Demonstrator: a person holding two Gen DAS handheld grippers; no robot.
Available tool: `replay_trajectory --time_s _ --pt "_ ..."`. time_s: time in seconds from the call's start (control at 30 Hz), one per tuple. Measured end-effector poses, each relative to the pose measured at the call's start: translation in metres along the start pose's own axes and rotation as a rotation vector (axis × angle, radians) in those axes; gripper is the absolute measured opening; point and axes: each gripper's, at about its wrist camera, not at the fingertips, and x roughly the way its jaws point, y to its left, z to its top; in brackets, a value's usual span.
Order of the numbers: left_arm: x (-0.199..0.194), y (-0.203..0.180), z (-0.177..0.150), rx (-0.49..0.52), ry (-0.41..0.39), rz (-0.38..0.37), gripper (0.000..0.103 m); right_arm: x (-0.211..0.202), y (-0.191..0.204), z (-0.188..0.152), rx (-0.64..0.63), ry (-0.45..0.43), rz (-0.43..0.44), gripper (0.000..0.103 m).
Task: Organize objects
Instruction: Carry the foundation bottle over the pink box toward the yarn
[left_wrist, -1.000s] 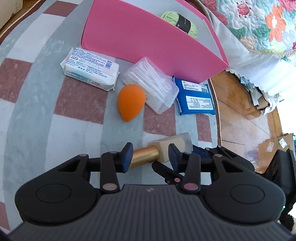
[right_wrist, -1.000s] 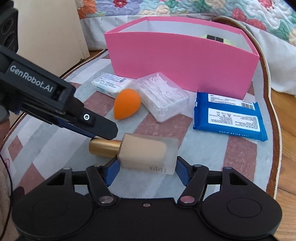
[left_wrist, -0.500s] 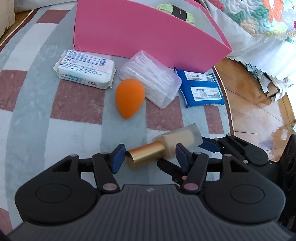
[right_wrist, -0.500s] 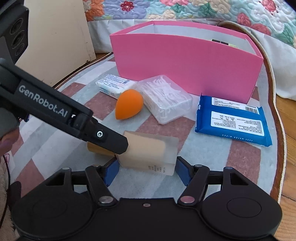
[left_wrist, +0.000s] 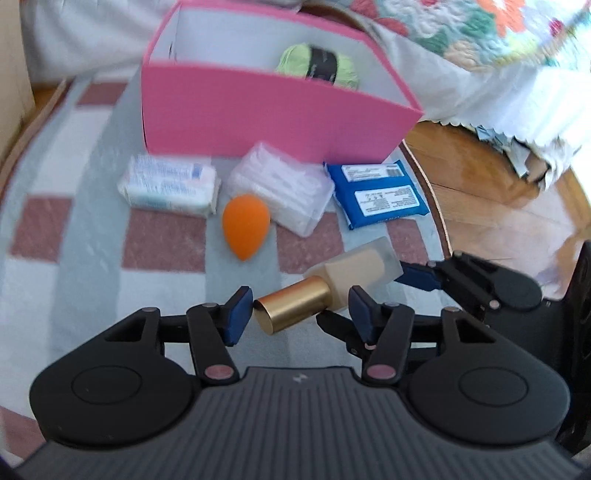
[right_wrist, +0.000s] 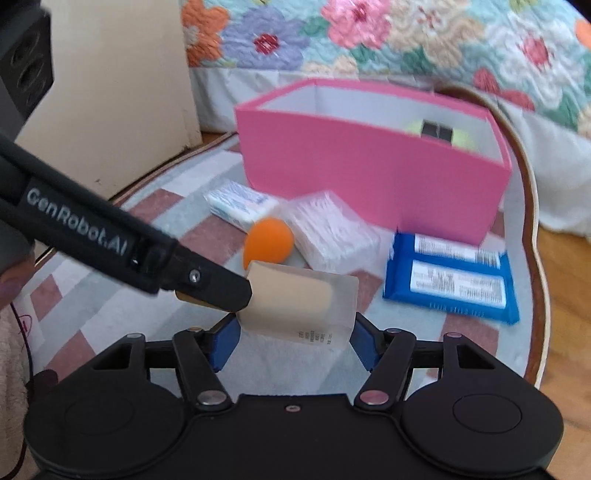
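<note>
While your right gripper (right_wrist: 293, 341) clamps the frosted glass body of the foundation bottle (right_wrist: 301, 306), your left gripper (left_wrist: 301, 314) has just been opening and now stands parted around the gold cap (left_wrist: 293, 308), its blue pads clear of the metal on both sides. In the left wrist view the bottle sits low at centre, held above the checked rug (left_wrist: 74, 236), its long axis running from the cap at lower left up to the glass end at right. That axis lies across both sets of fingers, cap toward your left hand. The pink box (left_wrist: 258, 114) is in the upper middle of the frame, beyond the orange makeup sponge (left_wrist: 245, 225), the clear cotton swab case (left_wrist: 282, 188) and the blue wipes pack (left_wrist: 378, 192). Your right hand carries the bottle, so I judge the coming move is a carry up and forward over the near wall of the box.
</note>
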Motion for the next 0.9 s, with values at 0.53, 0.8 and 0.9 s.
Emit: replay_trajectory --time_s 0.53,0.8,0.9 --pt "-0.084 -0.038 0.092 0.091 -0.15 0.056 0.056 -0.056 -0.014 0.11 -0.1 -0.128 -0.027 0.069" --pt "-0.101 -0.032 0.145 0.04 -0.224 0.011 0.056 -0.063 -0.019 0.172 -0.137 -0.161 -0.069 0.069" --pt "-0.088 -0.023 0.166 0.001 -0.208 -0.006 0.056 -0.05 -0.023 0.192 -0.15 -0.121 -0.095 0.069"
